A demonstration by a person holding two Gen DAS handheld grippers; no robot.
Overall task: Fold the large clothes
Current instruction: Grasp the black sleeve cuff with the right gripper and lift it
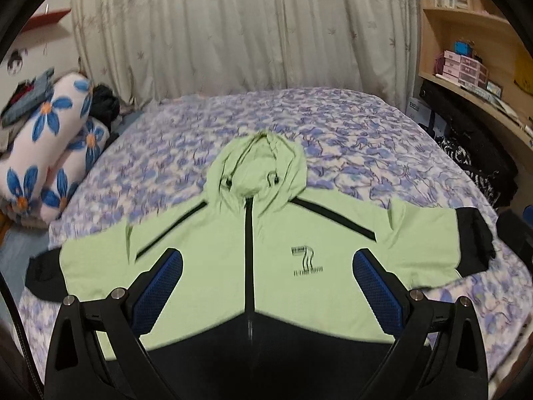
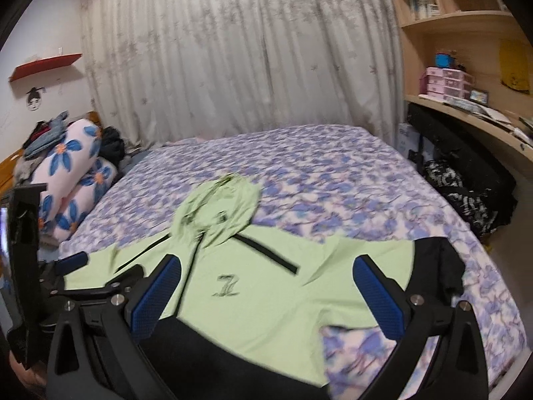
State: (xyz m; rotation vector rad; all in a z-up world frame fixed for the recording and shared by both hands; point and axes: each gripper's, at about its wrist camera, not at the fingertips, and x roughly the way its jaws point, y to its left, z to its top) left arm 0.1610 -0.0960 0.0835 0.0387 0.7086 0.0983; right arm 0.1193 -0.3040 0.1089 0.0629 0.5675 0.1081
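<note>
Light green hooded jacket (image 1: 206, 280) spread face-up on the bed (image 1: 349, 126), zipped, hood (image 1: 256, 170) pointing toward the curtain (image 1: 233, 26), sleeves out to both sides with black cuffs. Black hem band nearest the cameras. Small dark logo on the chest, black diagonal trims on either side of the zipper.

Left gripper (image 1: 266, 286) hovering over the jacket's lower middle, jaws spread wide, blue pads (image 1: 156, 286) clear of the fabric, nothing pinched. Right gripper (image 2: 266, 290) over the jacket's right half, jaws spread wide too, nothing between them. Left gripper also visible at the left edge of the right wrist view (image 2: 71, 263), low beside the jacket's left sleeve.

Around the bed:
- purple-and-blue floral bedcover under everything, plenty of it bare beyond the hood
- stacked pillows with big blue flowers (image 1: 50, 153) on the left edge of the bed, some folded clothes piled on top, dark bundle behind
- wooden shelving (image 2: 466, 26) on the right with pink drawer boxes (image 2: 448, 83) and a curved desk below
- black-and-white patterned bag (image 2: 466, 200) on the floor by the bed's right side
- red wall shelf (image 2: 46, 65) upper left

Nothing lying on the jacket itself. Right cuff a bit bunched. Both views slightly blurred.
</note>
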